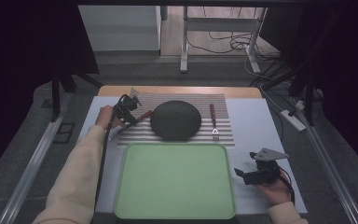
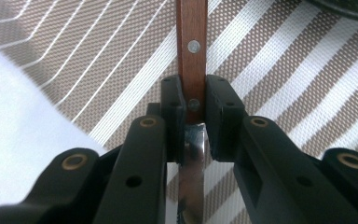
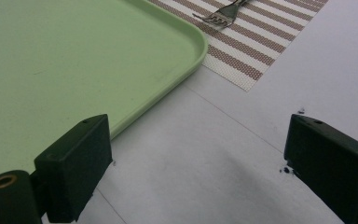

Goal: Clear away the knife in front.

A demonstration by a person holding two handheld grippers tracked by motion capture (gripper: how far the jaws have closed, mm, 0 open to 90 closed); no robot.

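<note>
Nearest me, my right tool (image 1: 242, 174) rests low over the smooth pale surface (image 1: 256, 126), its two blocky black jaws spread wide with nothing between them, just beside the rounded corner of a flat, matte green tray (image 1: 175, 182). Beyond the tray lies a woven placemat (image 1: 223, 137) in brown and white stripes, coarse in texture. On it, my left tool (image 1: 127, 122) is clamped on a knife (image 2: 192, 93), pinching it where the riveted reddish wooden handle meets the shiny steel blade. Farther along the mat sits a dark, round, domed plate (image 1: 175, 120), and to its right a metal fork (image 1: 213, 122) with a wooden handle.
</note>
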